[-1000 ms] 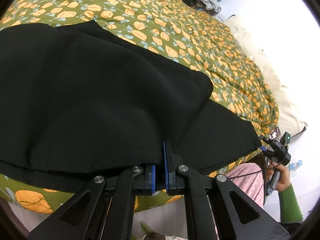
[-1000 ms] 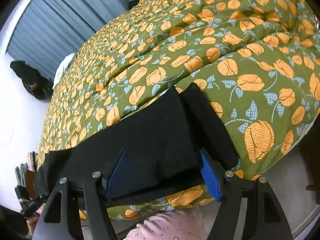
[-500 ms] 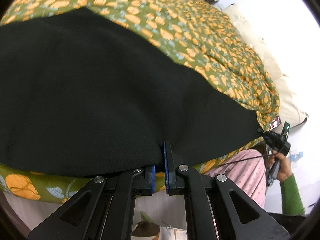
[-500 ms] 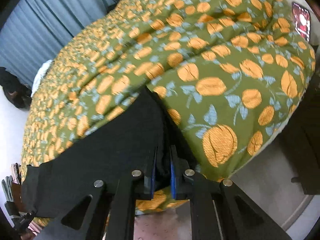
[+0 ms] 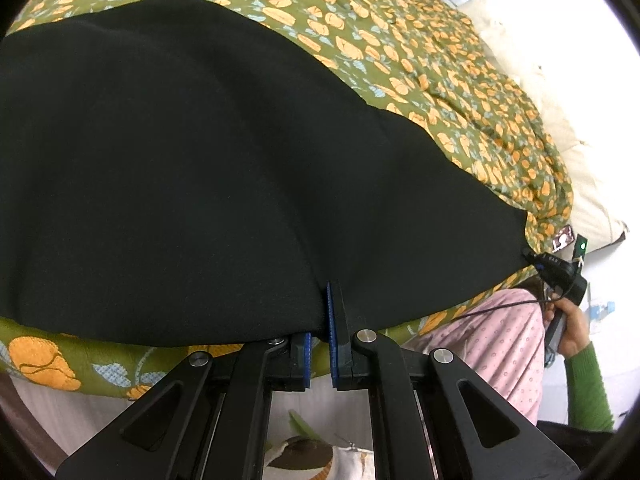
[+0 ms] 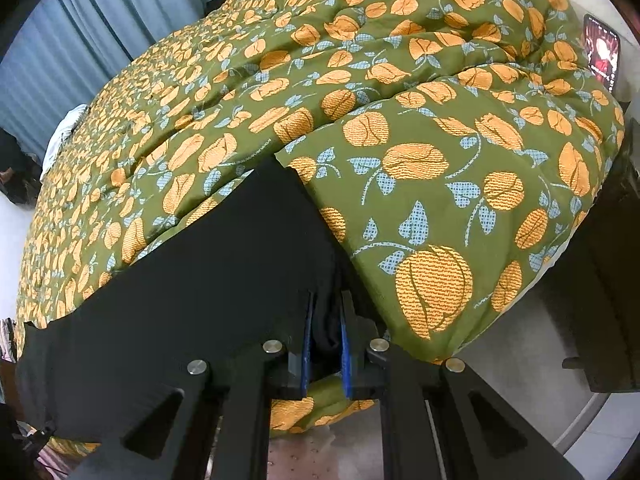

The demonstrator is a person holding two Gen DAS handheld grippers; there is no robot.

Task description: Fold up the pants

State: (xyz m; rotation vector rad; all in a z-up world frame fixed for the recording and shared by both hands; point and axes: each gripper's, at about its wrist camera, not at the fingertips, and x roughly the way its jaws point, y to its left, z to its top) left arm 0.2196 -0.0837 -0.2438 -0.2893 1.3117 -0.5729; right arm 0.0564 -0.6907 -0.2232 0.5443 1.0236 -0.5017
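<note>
The black pants [image 5: 200, 168] lie spread along the near edge of a bed with a green quilt printed with orange flowers [image 5: 420, 52]. My left gripper [image 5: 320, 312] is shut on the near edge of the pants at one end. My right gripper [image 6: 326, 320] is shut on a bunch of the black fabric [image 6: 192, 292] at the other end, by the quilt's corner. In the left wrist view the right gripper [image 5: 560, 272] shows far right, held in a hand, at the end of the pants.
A cream pillow [image 5: 560, 120] lies at the bed's far right. A phone [image 6: 602, 52] rests on the quilt's right edge. Blue curtains [image 6: 80, 40] hang behind the bed. The person's pink trousers [image 5: 500, 352] stand close to the bed edge.
The right gripper closed on the end of the pants. Both grippers pulled the fabric taut, and the folded-over flap seen earlier in the left view has flattened out.
</note>
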